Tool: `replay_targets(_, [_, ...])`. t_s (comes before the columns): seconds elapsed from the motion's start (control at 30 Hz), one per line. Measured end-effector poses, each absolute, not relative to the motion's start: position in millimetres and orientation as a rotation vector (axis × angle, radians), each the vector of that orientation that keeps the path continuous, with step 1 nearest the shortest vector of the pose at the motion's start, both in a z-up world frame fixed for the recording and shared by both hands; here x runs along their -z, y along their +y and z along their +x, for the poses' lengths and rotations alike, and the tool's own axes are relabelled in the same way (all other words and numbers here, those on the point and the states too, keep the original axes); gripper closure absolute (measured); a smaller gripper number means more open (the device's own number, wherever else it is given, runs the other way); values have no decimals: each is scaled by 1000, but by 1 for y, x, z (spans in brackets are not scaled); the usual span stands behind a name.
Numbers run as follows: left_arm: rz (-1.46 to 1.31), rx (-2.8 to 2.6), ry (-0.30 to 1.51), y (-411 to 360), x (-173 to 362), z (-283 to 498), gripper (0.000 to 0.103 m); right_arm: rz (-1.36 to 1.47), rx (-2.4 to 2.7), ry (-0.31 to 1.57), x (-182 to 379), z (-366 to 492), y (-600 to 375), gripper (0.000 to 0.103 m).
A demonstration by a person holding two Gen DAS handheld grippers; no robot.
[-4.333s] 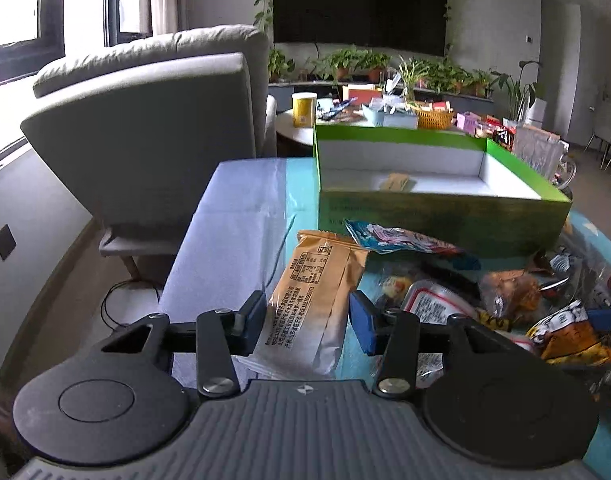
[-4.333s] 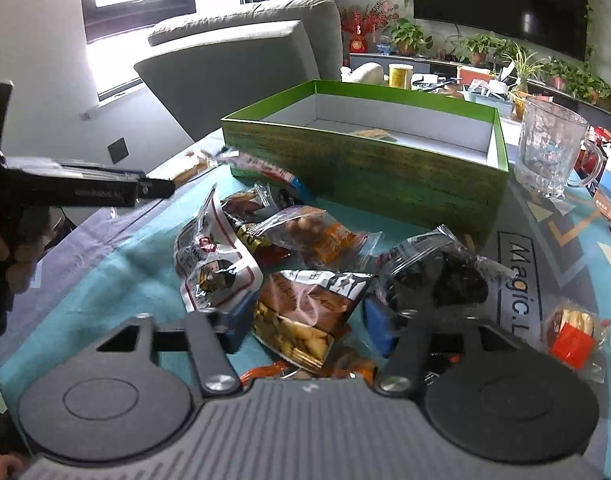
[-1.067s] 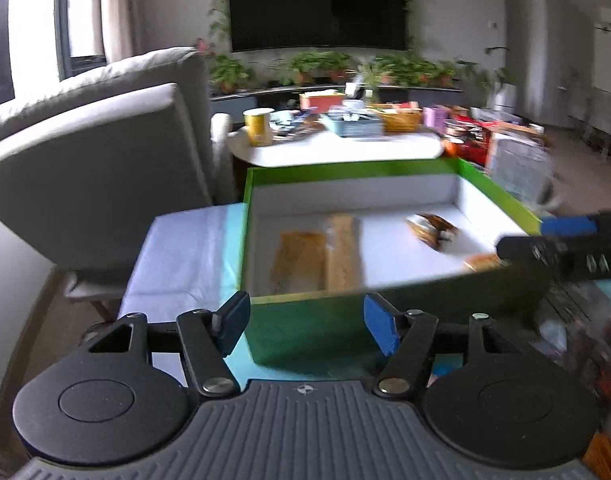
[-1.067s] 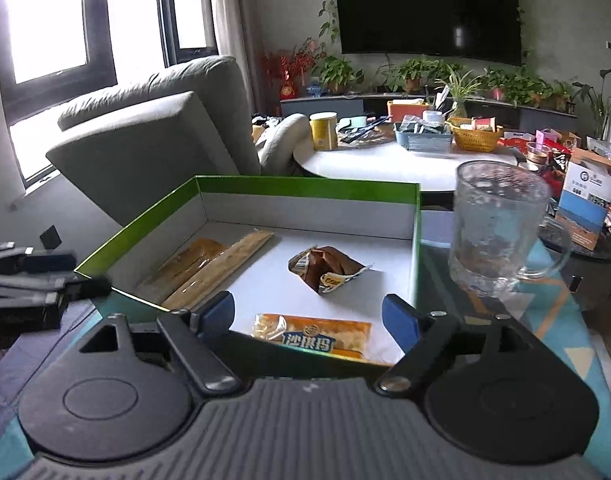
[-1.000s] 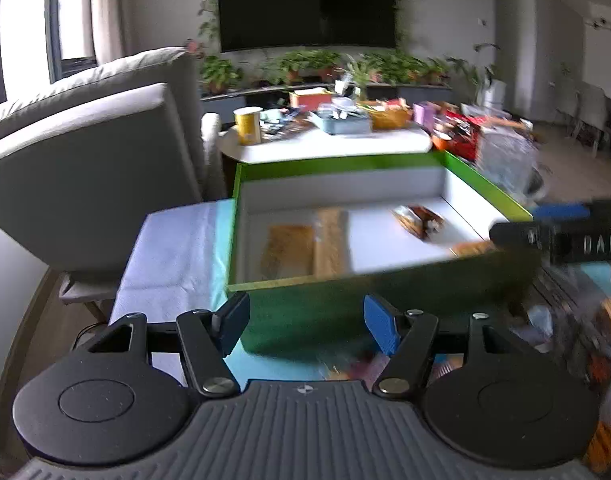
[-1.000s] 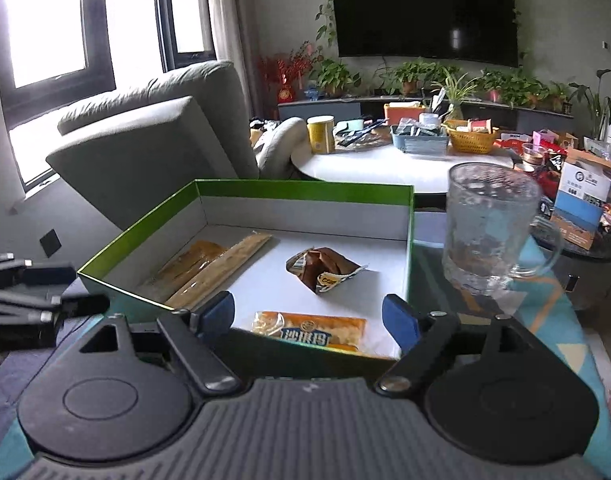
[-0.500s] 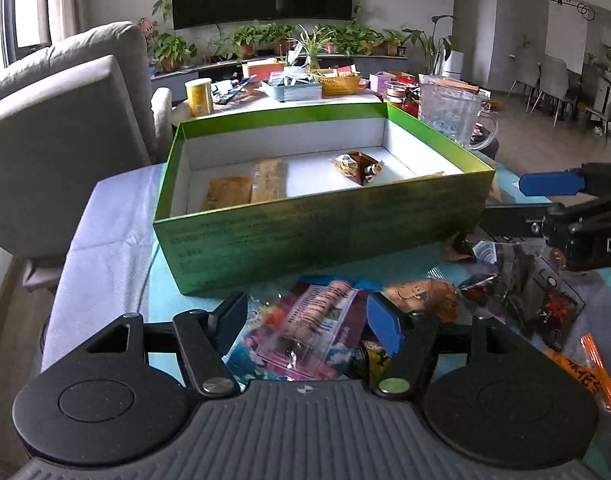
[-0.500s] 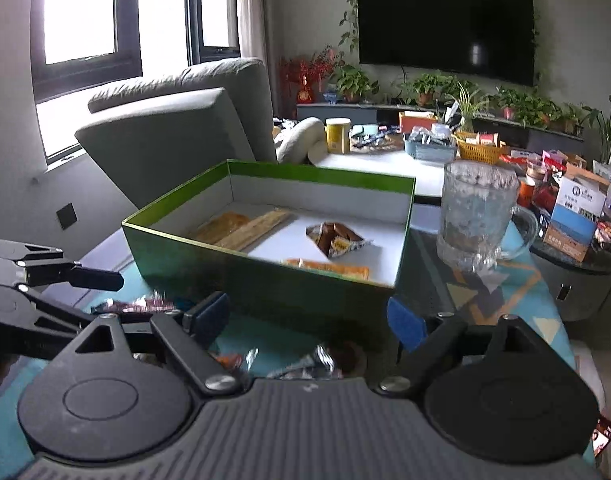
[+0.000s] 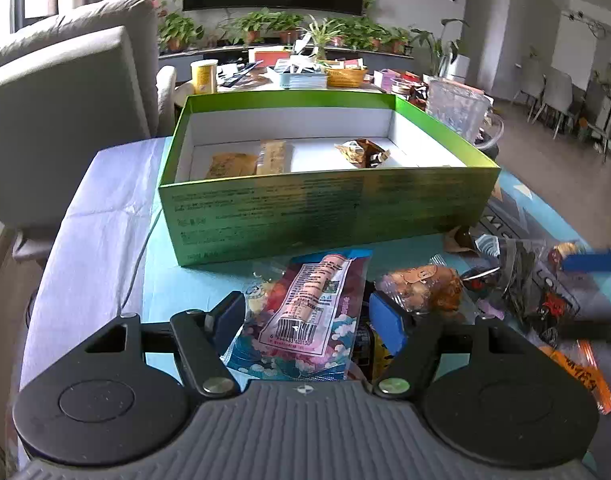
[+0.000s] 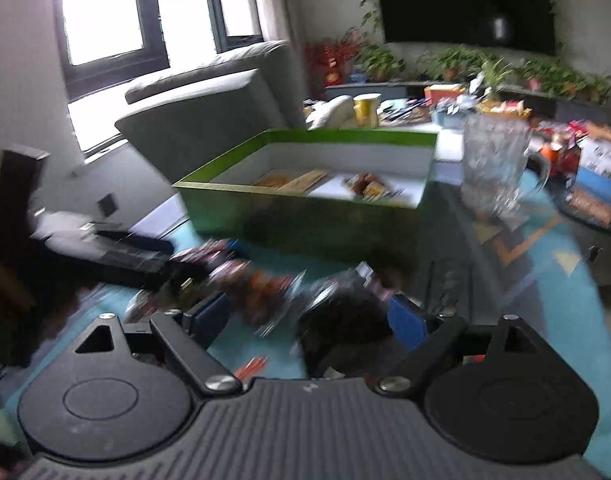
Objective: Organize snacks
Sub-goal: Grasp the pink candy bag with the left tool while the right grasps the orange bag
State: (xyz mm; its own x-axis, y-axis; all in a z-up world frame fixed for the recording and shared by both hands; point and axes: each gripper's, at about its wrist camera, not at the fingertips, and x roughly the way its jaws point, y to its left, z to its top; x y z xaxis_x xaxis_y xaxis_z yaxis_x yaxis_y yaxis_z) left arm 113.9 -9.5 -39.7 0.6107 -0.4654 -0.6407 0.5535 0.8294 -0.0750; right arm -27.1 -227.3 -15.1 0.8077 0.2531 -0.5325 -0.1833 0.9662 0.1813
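Observation:
A green box (image 9: 329, 212) stands on the table with several snack packs inside, among them a brown wrapper (image 9: 361, 153). It also shows in the blurred right wrist view (image 10: 305, 216). My left gripper (image 9: 305, 320) is open, its fingers either side of a pink and blue snack pack (image 9: 305, 312) lying in front of the box. An orange-brown snack bag (image 9: 421, 288) lies to its right. My right gripper (image 10: 305, 320) is open over a dark snack bag (image 10: 345, 320) and an orange one (image 10: 265, 292). It also shows blurred at the right of the left wrist view (image 9: 593, 260).
A glass mug (image 10: 497, 164) stands right of the box. More snack packs (image 9: 521, 280) lie on the teal mat at the right. A grey armchair (image 9: 65, 92) is behind the table on the left. A round side table (image 9: 289, 76) with clutter stands beyond the box.
Both grippers have drawn back from over the box and dropped toward the loose snacks in front of it. The left now straddles the pink and blue pack. The right is moving fast.

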Motion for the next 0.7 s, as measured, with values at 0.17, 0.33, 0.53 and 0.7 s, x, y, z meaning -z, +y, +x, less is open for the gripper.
replay_targets(0.17, [72, 590, 719, -4, 42, 116, 36, 72, -323, 617, 24, -52, -213, 24])
replay_targets(0.33, [-7, 578, 721, 3, 44, 116, 38, 67, -375, 654, 34, -59, -200, 24])
replay_targets(0.53, [-60, 605, 698, 12, 38, 106, 68, 46, -336, 691, 45, -50, -190, 24])
replay_targets(0.7, [-3, 612, 644, 10, 28, 91, 67, -20, -324, 680, 45, -55, -187, 39])
